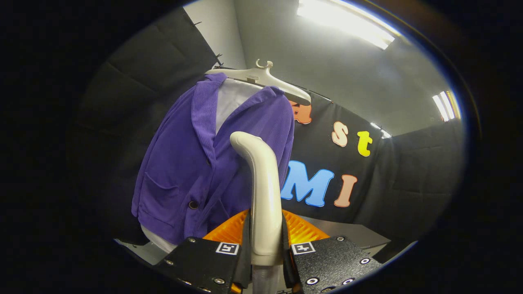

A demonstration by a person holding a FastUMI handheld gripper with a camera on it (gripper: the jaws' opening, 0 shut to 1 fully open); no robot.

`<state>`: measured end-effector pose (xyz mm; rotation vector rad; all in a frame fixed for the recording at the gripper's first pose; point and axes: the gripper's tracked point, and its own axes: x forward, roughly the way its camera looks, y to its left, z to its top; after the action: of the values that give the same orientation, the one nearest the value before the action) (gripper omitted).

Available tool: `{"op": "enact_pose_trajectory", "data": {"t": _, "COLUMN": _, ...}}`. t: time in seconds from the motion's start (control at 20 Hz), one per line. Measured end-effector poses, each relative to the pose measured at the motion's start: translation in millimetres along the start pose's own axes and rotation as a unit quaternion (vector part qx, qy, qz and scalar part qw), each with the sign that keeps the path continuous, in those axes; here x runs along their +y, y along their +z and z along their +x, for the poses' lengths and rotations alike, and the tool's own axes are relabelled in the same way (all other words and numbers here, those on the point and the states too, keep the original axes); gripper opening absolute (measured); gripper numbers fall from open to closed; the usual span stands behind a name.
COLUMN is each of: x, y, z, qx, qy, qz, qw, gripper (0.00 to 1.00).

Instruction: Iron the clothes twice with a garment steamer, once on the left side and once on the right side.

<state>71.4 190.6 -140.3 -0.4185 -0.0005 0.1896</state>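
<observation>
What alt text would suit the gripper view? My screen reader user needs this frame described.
The gripper is shut on the cream curved plastic garment steamer handle, whose head points toward a purple corduroy jacket just beyond. The jacket hangs over a white shirt on a pale plastic hanger in front of the black cloth wall.

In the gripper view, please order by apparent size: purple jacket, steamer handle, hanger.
1. purple jacket
2. steamer handle, clamped by the gripper; its nearness to the camera inflates it
3. hanger
</observation>
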Motion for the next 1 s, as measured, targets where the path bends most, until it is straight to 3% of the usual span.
{"op": "enact_pose_trajectory", "data": {"t": 0.35, "x": 14, "y": -61, "z": -13, "qx": 0.033, "qy": 0.024, "qz": -0.035, "qw": 0.999, "gripper": 0.32}}
{"op": "enact_pose_trajectory", "data": {"t": 1.0, "x": 28, "y": -127, "z": -37, "qx": 0.079, "qy": 0.046, "qz": -0.078, "qw": 0.993, "gripper": 0.32}}
